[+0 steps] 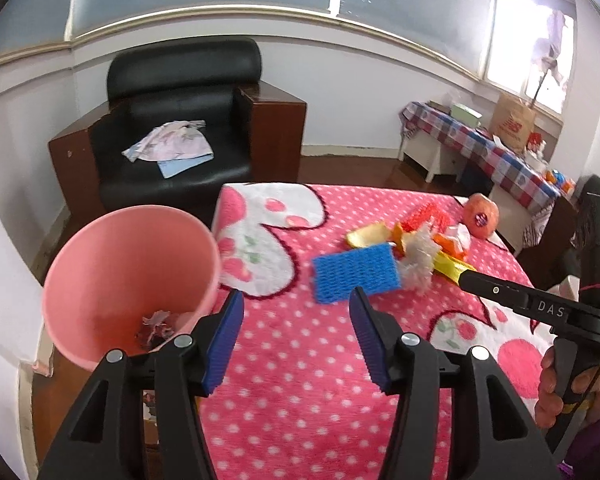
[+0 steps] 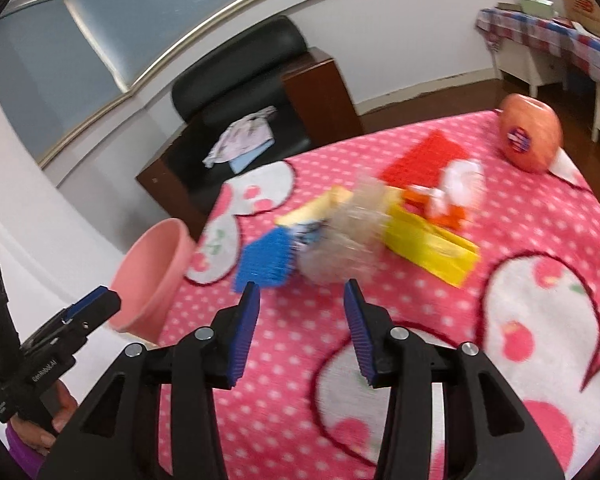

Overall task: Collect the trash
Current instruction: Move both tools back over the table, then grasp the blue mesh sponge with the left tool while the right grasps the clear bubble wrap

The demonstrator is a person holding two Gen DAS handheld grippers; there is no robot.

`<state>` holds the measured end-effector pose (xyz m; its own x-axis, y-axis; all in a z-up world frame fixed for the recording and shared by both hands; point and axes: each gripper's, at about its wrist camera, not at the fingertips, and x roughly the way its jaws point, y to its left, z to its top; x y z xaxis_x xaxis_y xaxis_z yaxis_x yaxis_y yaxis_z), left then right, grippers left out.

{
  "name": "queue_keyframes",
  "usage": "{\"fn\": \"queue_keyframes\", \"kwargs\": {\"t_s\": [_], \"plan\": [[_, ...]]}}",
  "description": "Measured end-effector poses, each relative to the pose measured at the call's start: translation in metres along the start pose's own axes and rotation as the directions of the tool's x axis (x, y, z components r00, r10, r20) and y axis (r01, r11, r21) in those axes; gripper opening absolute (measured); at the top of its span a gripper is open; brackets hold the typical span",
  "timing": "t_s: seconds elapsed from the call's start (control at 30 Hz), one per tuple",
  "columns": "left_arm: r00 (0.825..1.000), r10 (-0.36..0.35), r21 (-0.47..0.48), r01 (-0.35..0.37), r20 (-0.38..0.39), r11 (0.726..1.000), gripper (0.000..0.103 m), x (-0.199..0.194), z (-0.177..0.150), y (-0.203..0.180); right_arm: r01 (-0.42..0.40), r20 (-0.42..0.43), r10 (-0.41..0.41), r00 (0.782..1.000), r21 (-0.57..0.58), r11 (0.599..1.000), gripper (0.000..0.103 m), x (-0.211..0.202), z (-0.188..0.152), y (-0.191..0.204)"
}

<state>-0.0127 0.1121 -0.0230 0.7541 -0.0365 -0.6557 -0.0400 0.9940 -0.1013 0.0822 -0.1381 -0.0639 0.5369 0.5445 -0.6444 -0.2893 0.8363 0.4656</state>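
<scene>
Above the pink dotted blanket (image 1: 300,360), both tools — left tool (image 1: 296,344) and right tool (image 2: 300,334) — gape empty near the blue foam net (image 1: 356,272), pink bin (image 1: 132,280) beside.

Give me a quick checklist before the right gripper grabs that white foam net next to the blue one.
1. Right gripper open: ok, jaws apart, nothing between them.
2. White foam net lined up ahead of the fingers: ok, though blurred.
3. Net free of neighbours: not ok, it touches the blue foam net and the yellow wrapper.
4. Left gripper out of the way: ok, open and empty.
5. Pink bin at the bed edge: ok, mouth open, scraps inside.
6. Bin steady: cannot tell.
</scene>
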Motion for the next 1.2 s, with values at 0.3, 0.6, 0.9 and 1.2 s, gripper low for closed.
{"fn": "queue_keyframes", "kwargs": {"t_s": [0.3,0.6,0.9,1.2], "plan": [[0.998,-0.042,0.066,0.046,-0.057,0.997,0.054,0.021,-0.002,-0.035,0.064,0.023,-0.065,0.998,0.042,0.997,0.045,-0.009,-0.003,-0.036],[0.993,-0.085,0.134,0.095,-0.077,0.986,0.054,0.045,0.003,-0.07,0.002,0.002,-0.002,1.0,0.069,0.998,0.045,-0.007,0.001,-0.053],[0.992,-0.012,0.187,0.036,-0.126,0.982,0.054,0.1,0.007,-0.093,-0.015,-0.048,0.018,0.999,0.071,0.997,0.045,0.03,0.018,-0.042],[0.983,0.03,0.176,0.002,-0.181,0.984,0.009,0.133,0.007,-0.089,-0.042,-0.122,0.06,0.991,0.139,0.989,0.045,0.074,0.028,-0.039]]}}
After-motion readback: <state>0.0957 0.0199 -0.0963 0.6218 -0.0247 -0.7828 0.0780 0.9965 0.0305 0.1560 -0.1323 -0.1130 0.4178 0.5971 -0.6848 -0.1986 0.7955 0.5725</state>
